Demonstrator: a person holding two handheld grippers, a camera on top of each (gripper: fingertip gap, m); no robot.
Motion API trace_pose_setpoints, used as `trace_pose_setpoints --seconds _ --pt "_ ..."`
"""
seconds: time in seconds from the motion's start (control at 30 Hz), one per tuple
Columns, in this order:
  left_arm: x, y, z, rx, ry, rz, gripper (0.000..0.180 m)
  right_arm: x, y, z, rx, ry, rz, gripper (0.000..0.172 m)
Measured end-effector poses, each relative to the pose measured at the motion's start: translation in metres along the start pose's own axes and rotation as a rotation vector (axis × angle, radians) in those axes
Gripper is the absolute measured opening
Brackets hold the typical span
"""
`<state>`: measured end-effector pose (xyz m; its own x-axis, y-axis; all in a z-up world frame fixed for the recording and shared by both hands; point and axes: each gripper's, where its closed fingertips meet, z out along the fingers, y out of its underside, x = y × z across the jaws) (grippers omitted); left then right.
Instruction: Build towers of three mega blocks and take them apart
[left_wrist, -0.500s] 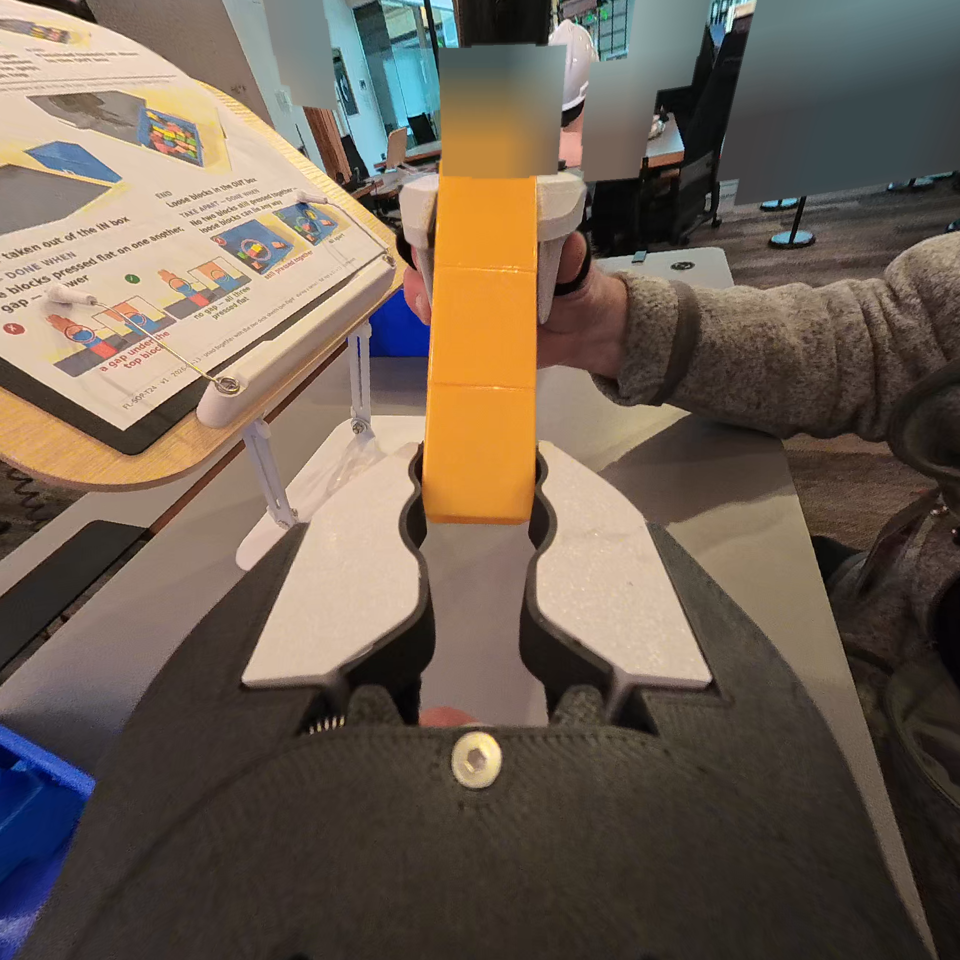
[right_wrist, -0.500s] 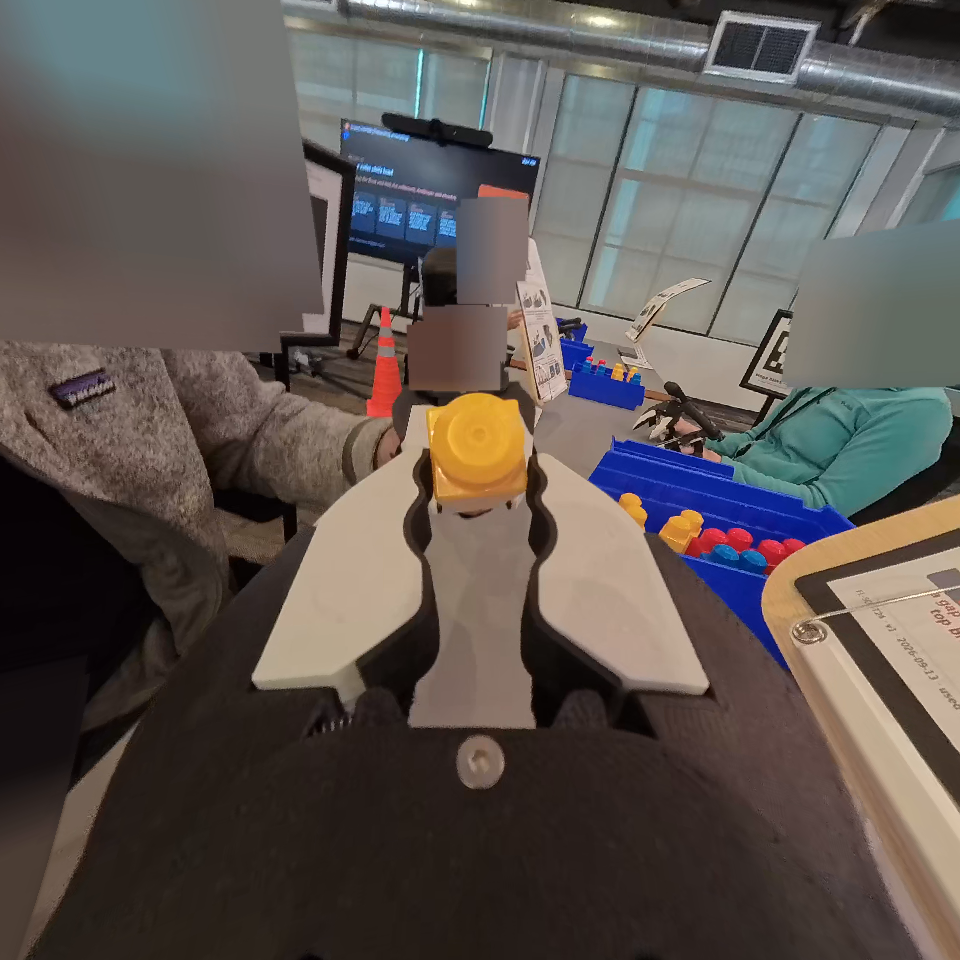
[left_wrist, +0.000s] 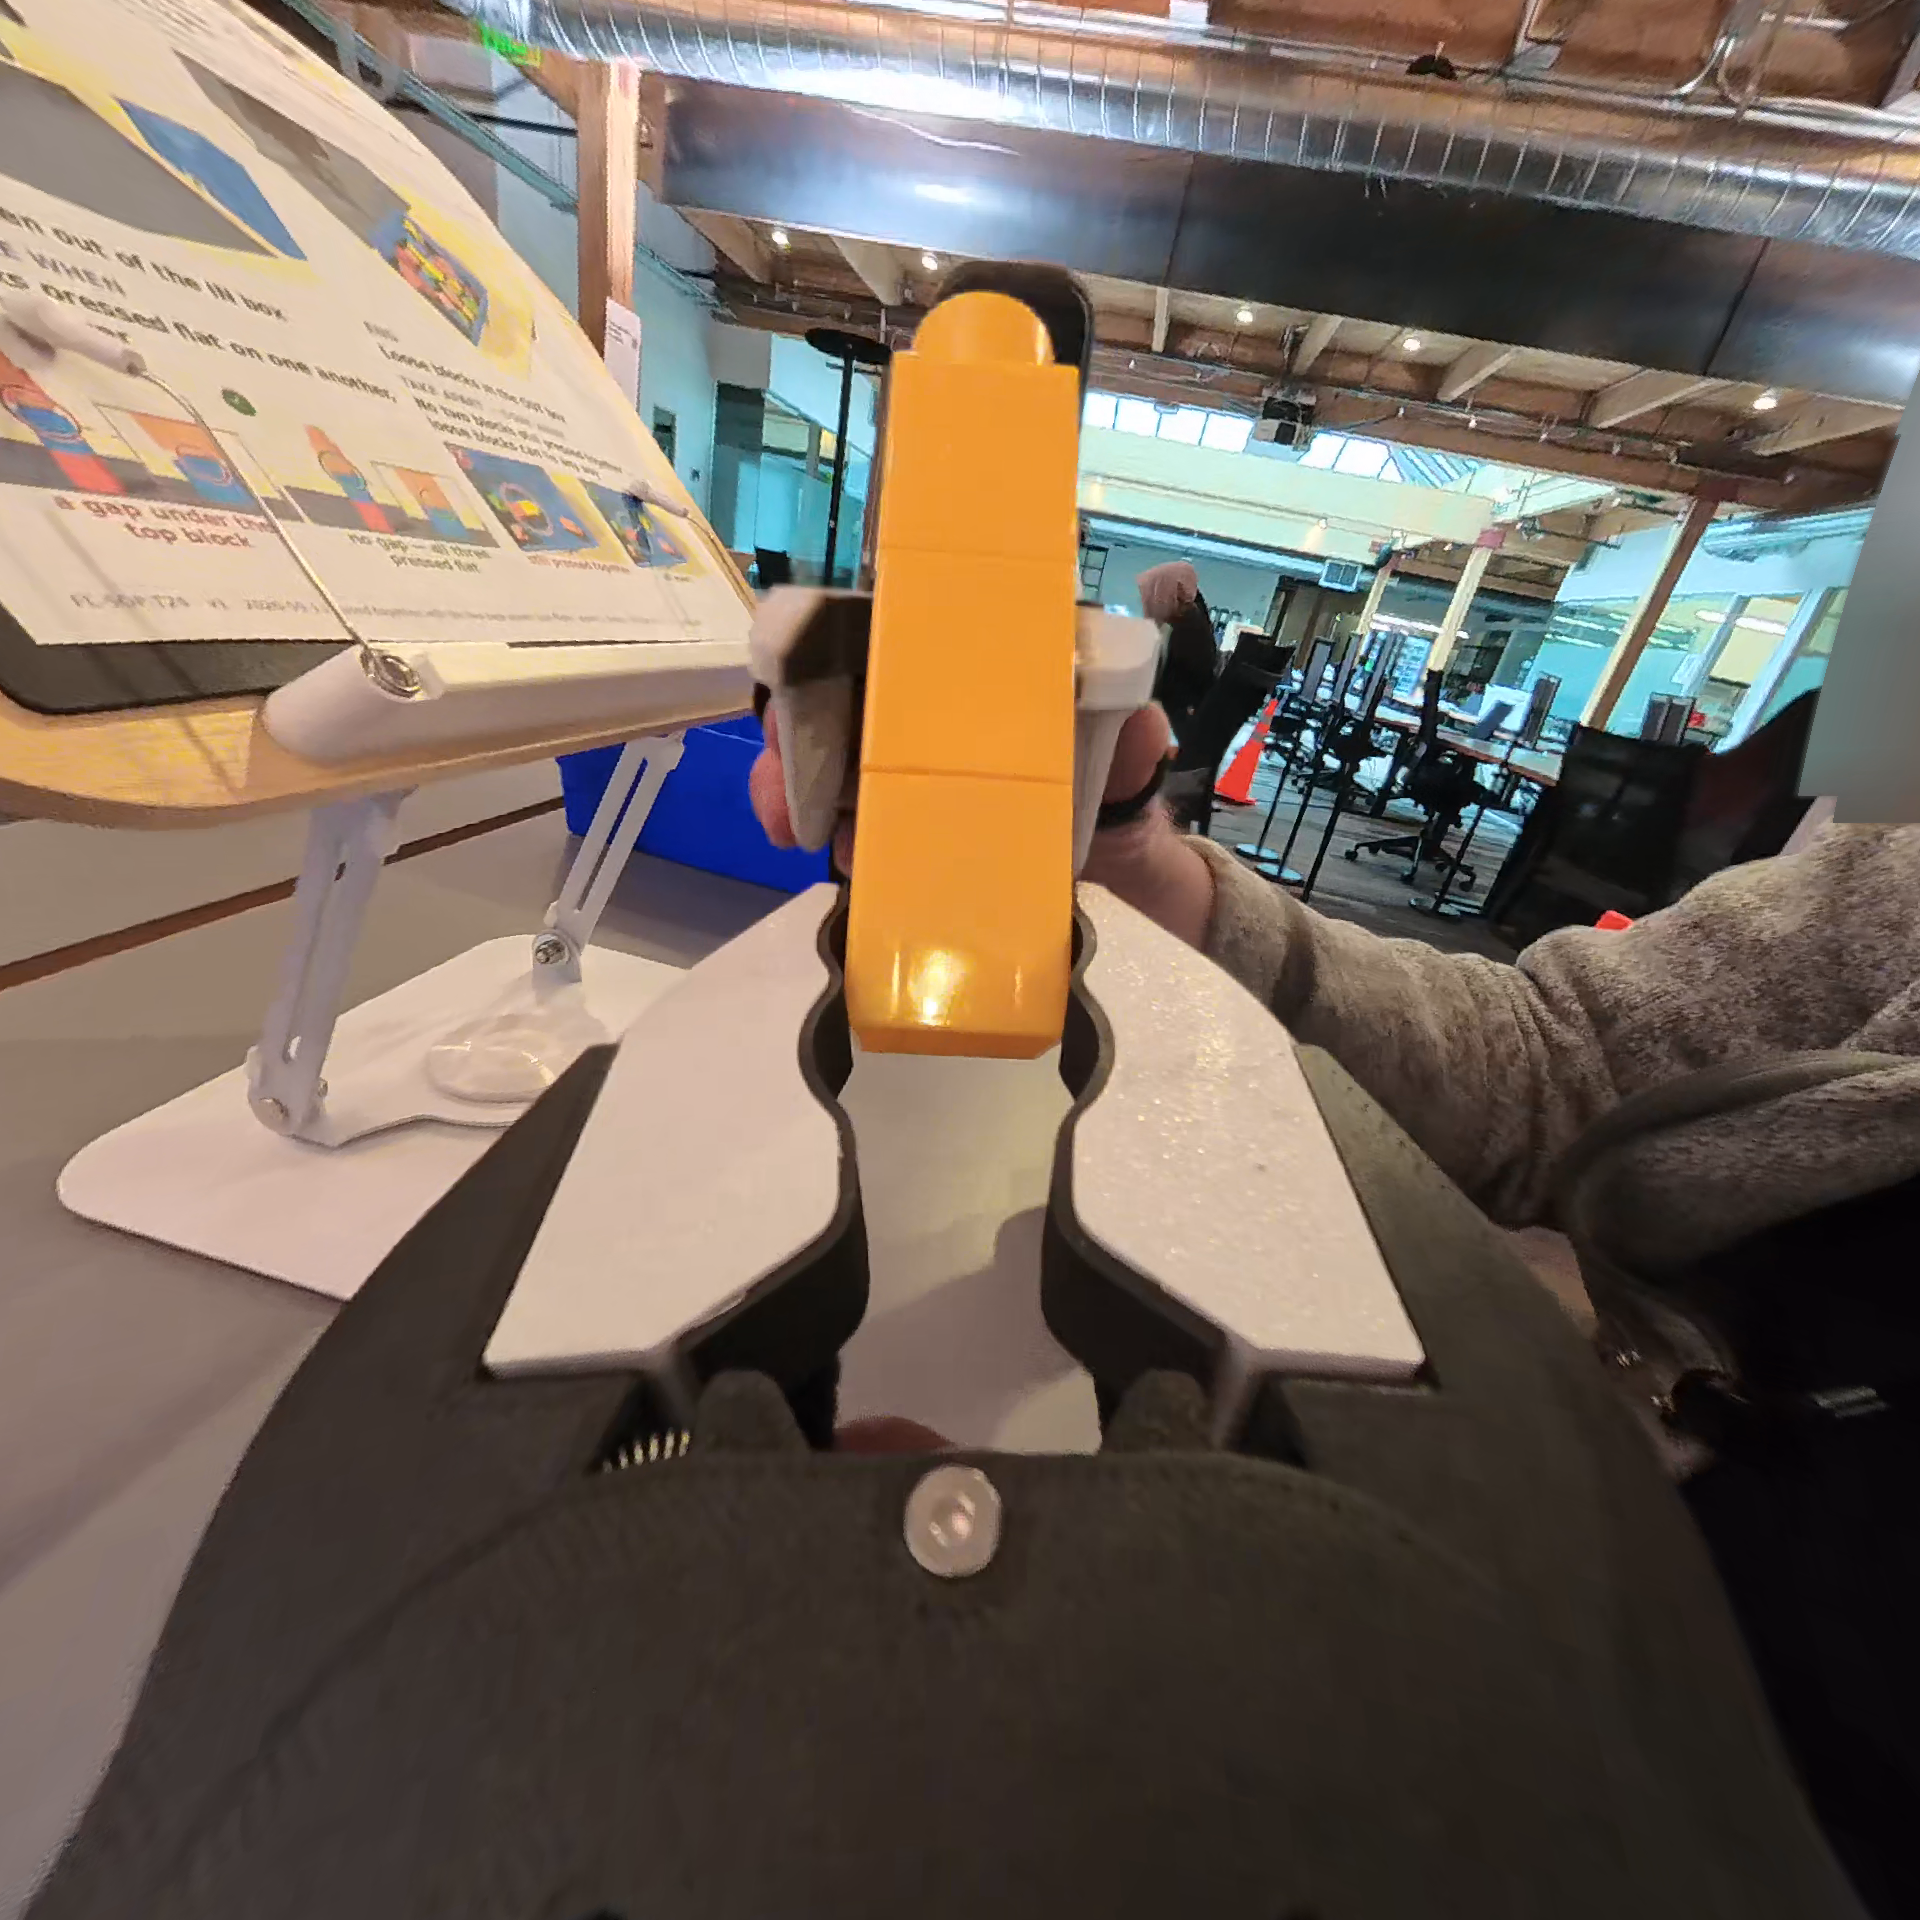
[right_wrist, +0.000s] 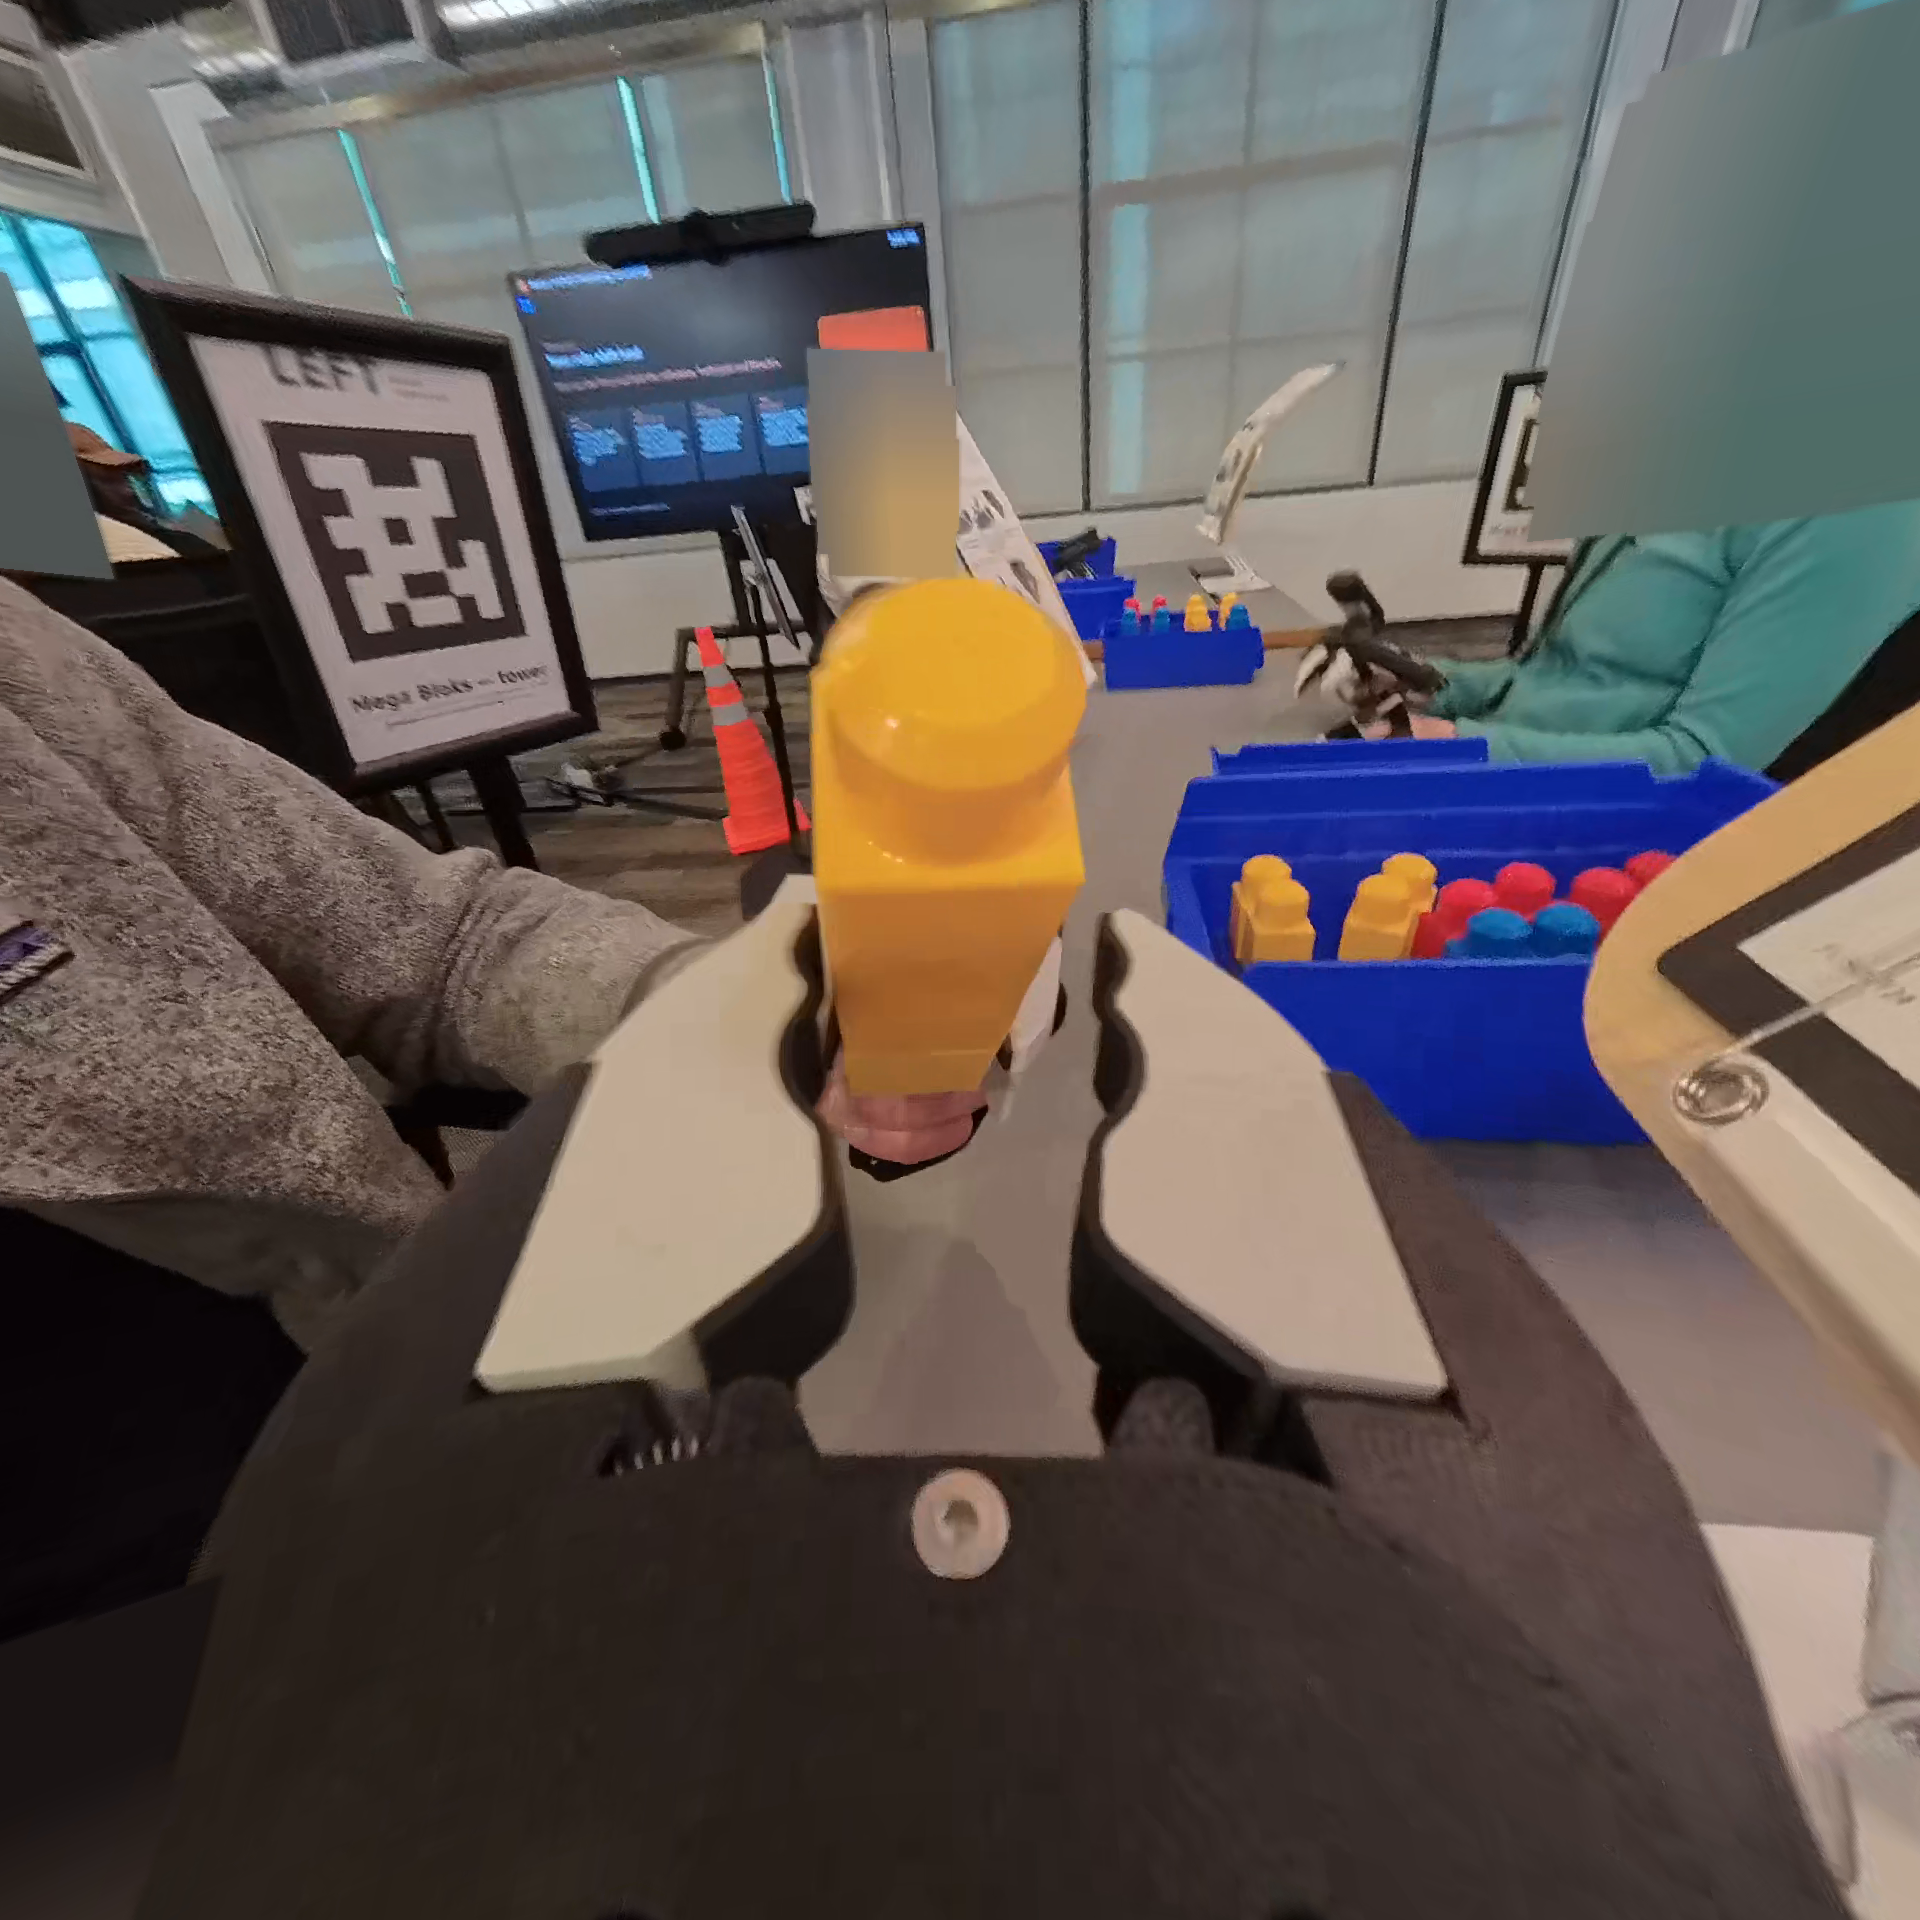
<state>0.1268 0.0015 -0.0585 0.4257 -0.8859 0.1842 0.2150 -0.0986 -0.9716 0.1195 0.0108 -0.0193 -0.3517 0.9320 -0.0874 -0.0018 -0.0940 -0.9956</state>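
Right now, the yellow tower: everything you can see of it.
The yellow tower is three glossy, hard-looking plastic blocks pressed flush, seams thin, with one round stud on top. It is held off the table, roughly upright. The left gripper clamps its bottom block, both pads against the sides. The right gripper is open around the upper part, with a clear gap on one side.

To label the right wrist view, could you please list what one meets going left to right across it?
Grey sleeve → framed sign → orange cone → yellow block tower → blue bin → wooden board.
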Motion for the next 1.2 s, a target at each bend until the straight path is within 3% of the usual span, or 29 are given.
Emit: trace_pose_setpoints --seconds 0.03,0.37,0.57,0.7,0.77,0.8,1.0,1.2 --pt "-0.003 0.000 0.000 0.010 -0.016 -0.005 0.037 -0.001 0.000 0.002 0.003 -0.007 0.004 0.037" --pt "-0.003 0.005 0.003 0.022 0.035 -0.101 0.037 0.003 0.002 0.002 -0.035 0.014 0.053 0.037" --pt "-0.012 0.007 -0.003 -0.004 -0.014 -0.052 0.046 0.006 -0.006 -0.007 -0.008 0.042 0.051 0.037" --pt "-0.018 0.011 -0.008 -0.043 -0.053 -0.003 0.034 0.011 -0.015 -0.024 -0.004 0.107 0.028 0.037" --pt "-0.019 0.017 -0.013 -0.097 -0.057 0.060 0.001 0.014 -0.016 -0.034 -0.015 0.154 0.013 0.037" --pt "-0.025 0.027 -0.016 -0.172 -0.107 0.114 0.000 0.017 -0.017 -0.041 -0.028 0.191 0.004 0.037" --pt "-0.042 0.047 -0.024 -0.300 -0.203 0.139 0.000 0.030 -0.046 -0.122 -0.009 0.453 -0.056 0.037" --pt "-0.042 0.057 -0.019 -0.328 -0.202 0.141 0.000 0.072 -0.071 -0.275 -0.049 0.957 -0.099 0.037"
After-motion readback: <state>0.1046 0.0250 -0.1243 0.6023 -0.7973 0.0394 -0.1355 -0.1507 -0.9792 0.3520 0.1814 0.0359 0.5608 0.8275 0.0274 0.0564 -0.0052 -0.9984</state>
